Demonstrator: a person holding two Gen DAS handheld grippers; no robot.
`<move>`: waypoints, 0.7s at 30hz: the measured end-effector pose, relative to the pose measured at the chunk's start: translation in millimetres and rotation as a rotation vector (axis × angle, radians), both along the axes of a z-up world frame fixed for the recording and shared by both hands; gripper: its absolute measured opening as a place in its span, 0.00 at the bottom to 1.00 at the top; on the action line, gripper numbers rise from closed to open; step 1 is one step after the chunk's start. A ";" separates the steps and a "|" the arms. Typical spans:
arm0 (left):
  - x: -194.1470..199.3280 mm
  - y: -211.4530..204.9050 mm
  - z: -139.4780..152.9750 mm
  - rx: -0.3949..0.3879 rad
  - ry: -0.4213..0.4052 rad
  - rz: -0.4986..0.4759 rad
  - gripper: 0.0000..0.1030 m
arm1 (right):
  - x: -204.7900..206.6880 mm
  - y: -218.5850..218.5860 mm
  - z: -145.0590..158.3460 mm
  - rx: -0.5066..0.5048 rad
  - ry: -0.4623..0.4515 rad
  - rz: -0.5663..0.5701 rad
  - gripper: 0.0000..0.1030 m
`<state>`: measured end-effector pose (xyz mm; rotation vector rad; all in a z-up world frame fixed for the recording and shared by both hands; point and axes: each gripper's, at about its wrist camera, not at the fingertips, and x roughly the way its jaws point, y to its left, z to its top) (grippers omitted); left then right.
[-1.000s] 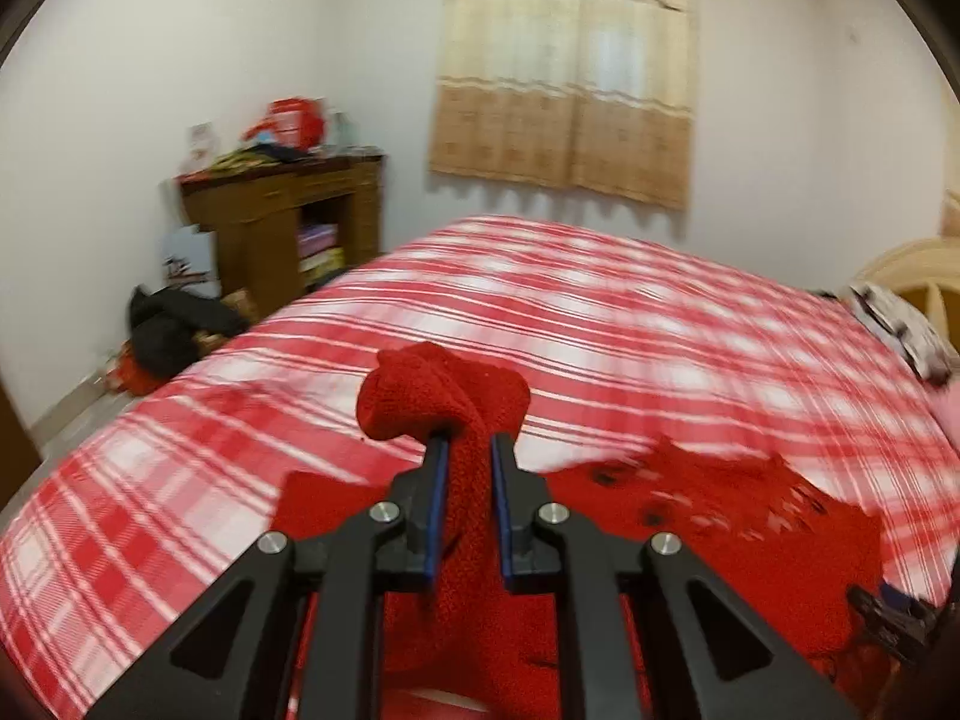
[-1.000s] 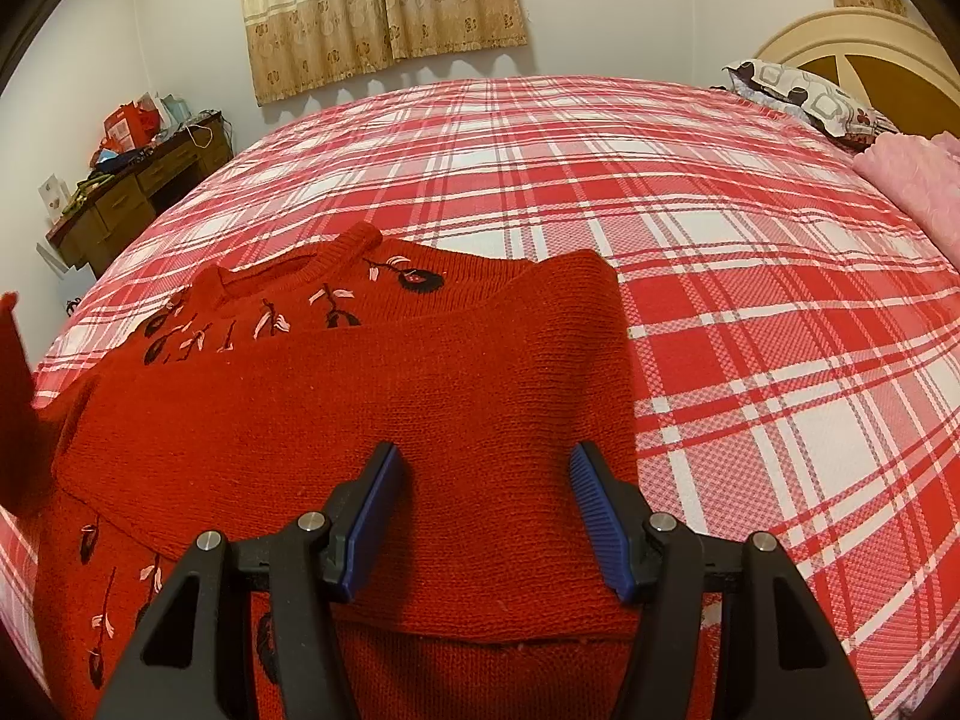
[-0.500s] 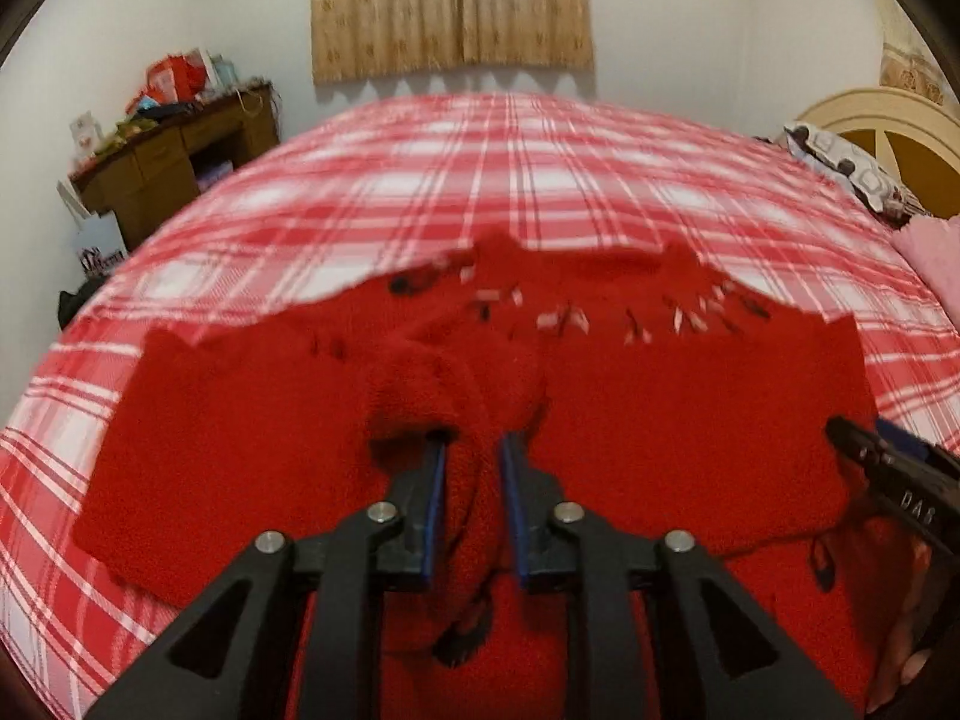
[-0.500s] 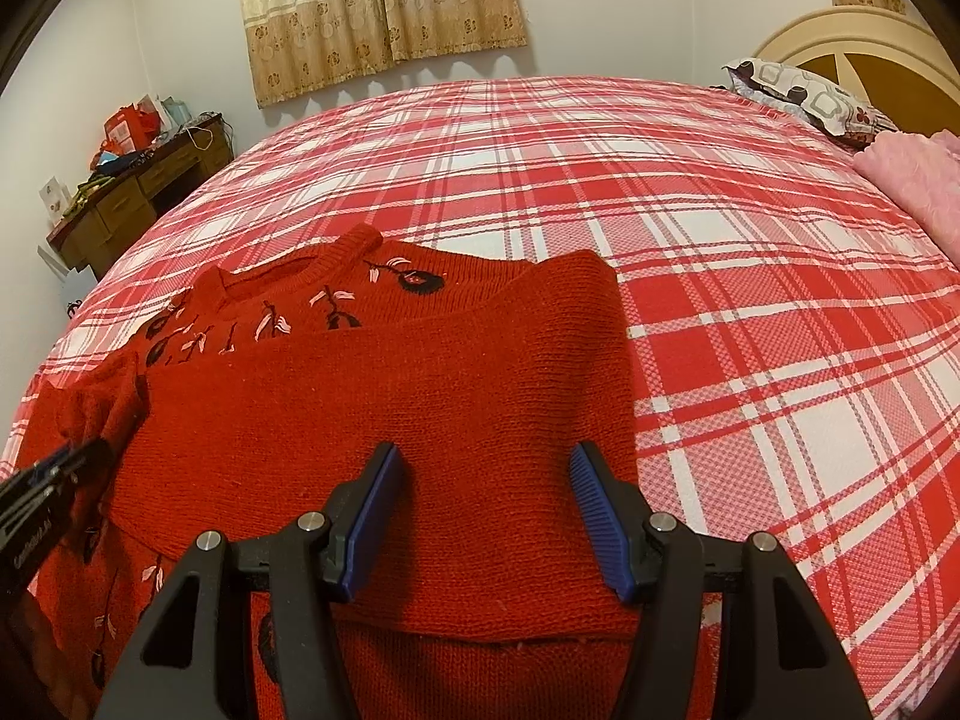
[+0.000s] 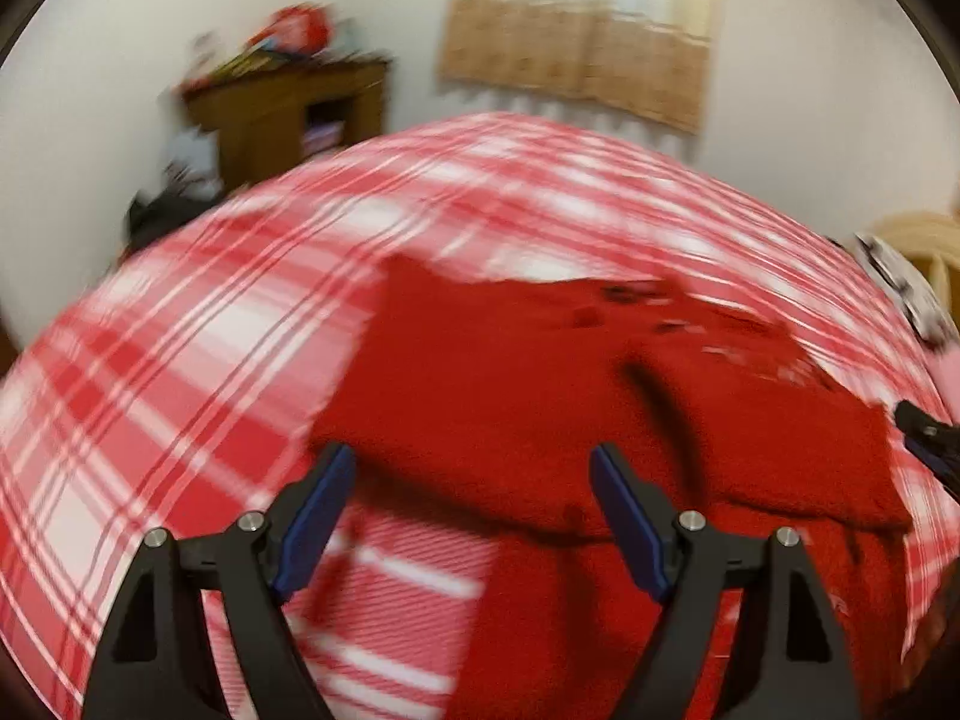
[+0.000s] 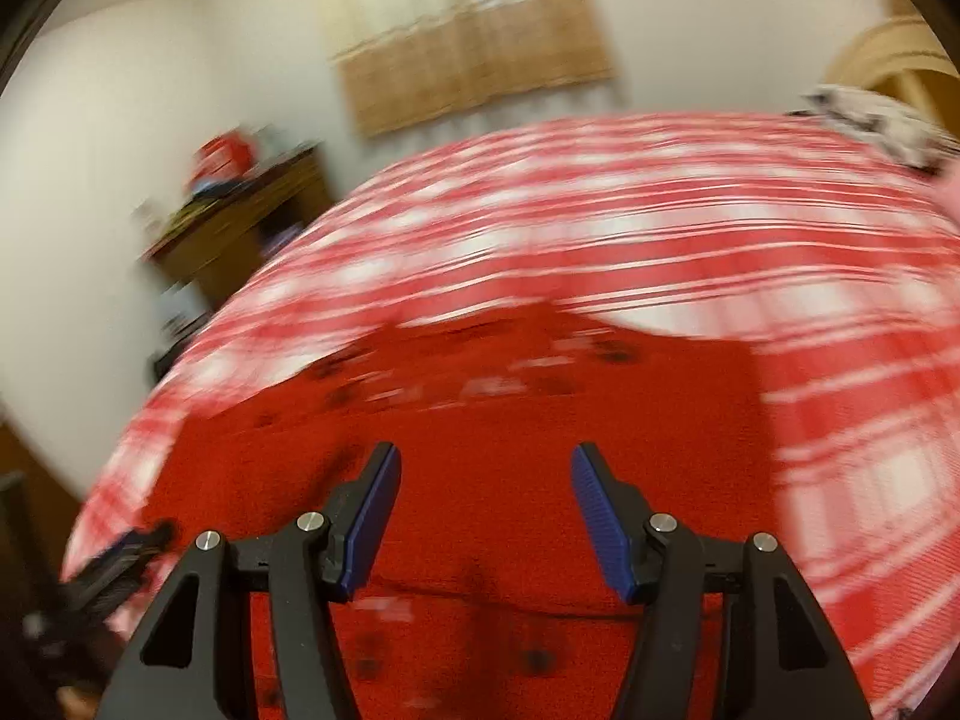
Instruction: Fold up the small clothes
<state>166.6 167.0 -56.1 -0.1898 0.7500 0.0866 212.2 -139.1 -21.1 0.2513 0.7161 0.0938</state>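
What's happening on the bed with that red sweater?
A person is folding a red sweater on the plaid bedspread with a handheld gripper in each hand. The left gripper is opening, with nothing between its jaws; the sleeve lies folded across the body. The right gripper hangs open over the sweater, gripping nothing. Both views are blurred by motion.

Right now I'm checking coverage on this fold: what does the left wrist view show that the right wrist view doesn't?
Only the left wrist view shows the left gripper head-on, jaws opening with nothing between them, and the sweater's folded-over edge with plaid showing below it.

Only the right wrist view shows the right gripper head-on, open over the knit, and the sweater's right edge against the plaid bedspread.

Both share the red sweater, the bedspread, the curtain, the wooden desk, and a glimpse of the other gripper at the frame edge.
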 end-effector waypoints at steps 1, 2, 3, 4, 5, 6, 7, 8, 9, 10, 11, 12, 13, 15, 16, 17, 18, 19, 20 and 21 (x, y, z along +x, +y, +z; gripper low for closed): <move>0.1 7.6 -6.8 -0.018 0.015 0.029 0.81 | 6.1 10.7 -0.1 0.011 0.014 0.029 0.59; 0.2 12.0 -11.8 -0.031 0.025 0.045 0.81 | 16.1 30.1 -1.2 0.029 0.035 0.076 0.59; -0.7 16.4 -16.4 -0.047 0.030 0.060 0.81 | 22.8 45.1 -2.2 0.035 0.048 0.108 0.59; -2.9 21.1 -20.9 -0.081 0.030 0.074 0.81 | 28.2 60.5 -3.3 0.034 0.058 0.137 0.59; -4.0 23.8 -22.7 -0.101 0.027 0.076 0.81 | 32.4 76.5 -4.6 0.029 0.064 0.168 0.59; -6.0 26.8 -23.4 -0.124 0.017 0.077 0.81 | 36.2 91.1 -5.6 0.021 0.071 0.200 0.59; -6.7 28.7 -24.5 -0.144 0.005 0.081 0.81 | 39.2 101.9 -7.5 0.011 0.077 0.226 0.60; -7.4 29.8 -26.0 -0.163 -0.005 0.087 0.81 | 44.9 121.0 -11.0 -0.021 0.094 0.271 0.61; -8.9 30.9 -26.4 -0.171 -0.010 0.089 0.81 | 47.8 135.1 -16.1 -0.056 0.108 0.295 0.63; -10.7 29.6 -26.5 -0.176 -0.020 0.090 0.81 | 51.7 146.7 -21.7 -0.109 0.121 0.297 0.63; -11.7 31.4 -26.7 -0.176 -0.022 0.089 0.81 | 52.7 155.0 -25.5 -0.156 0.132 0.291 0.64; -12.4 31.4 -26.9 -0.175 -0.025 0.090 0.81 | 55.9 162.4 -31.6 -0.207 0.146 0.282 0.63; -12.8 30.3 -27.1 -0.173 -0.028 0.090 0.82 | 59.1 165.5 -37.4 -0.236 0.161 0.273 0.63; -12.4 29.6 -27.0 -0.174 -0.030 0.082 0.85 | 61.7 159.3 -43.1 -0.224 0.182 0.263 0.42; -13.2 29.3 -27.0 -0.178 -0.032 0.076 0.87 | 62.3 151.7 -44.3 -0.178 0.192 0.258 0.14; -14.1 29.0 -26.9 -0.181 -0.034 0.071 0.88 | 62.9 141.4 -42.7 -0.130 0.207 0.254 0.09; -13.4 30.4 -27.0 -0.183 -0.035 0.070 0.88 | 62.4 132.1 -40.8 -0.069 0.212 0.250 0.09; -13.5 31.0 -26.9 -0.188 -0.037 0.070 0.89 | 62.0 122.6 -38.8 -0.027 0.206 0.239 0.09; -13.5 31.8 -26.8 -0.192 -0.039 0.070 0.89 | 58.6 107.6 -35.1 0.002 0.186 0.195 0.09; -12.1 33.3 -27.6 -0.195 -0.040 0.070 0.89 | 57.1 97.0 -32.9 0.009 0.172 0.159 0.09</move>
